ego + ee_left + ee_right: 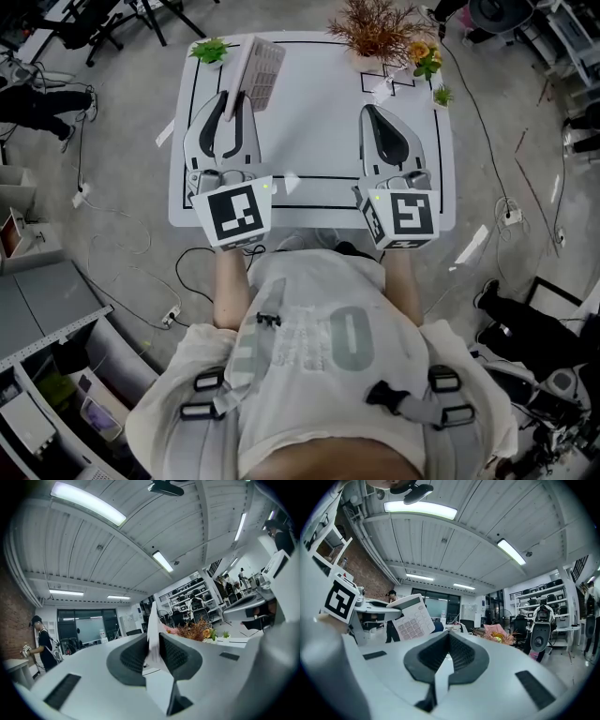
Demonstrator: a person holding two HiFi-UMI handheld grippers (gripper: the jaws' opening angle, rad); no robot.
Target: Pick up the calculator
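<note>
— What sort of room is it, and what's the table like?

— An open office. The grey concrete floor (122, 103) is strewn with black cables (122, 220), and the ribbed white ceiling (140, 531) carries long strip lights (86, 501). The white table with black lines (319, 122) lies under both tools.

— Where's the calculator?

— The white plastic calculator (261, 70) is clamped edge-on in the left hand-held gripper (236, 98). It's up off the table and juts past the jaw tips.

— And the other one?

— The right hand-held gripper (370, 111) has its jaws together on nothing. A rust-brown dried bouquet (375, 28) stands ahead of its tips. A small green plant (211, 50) sits ahead and left of the left one.
</note>
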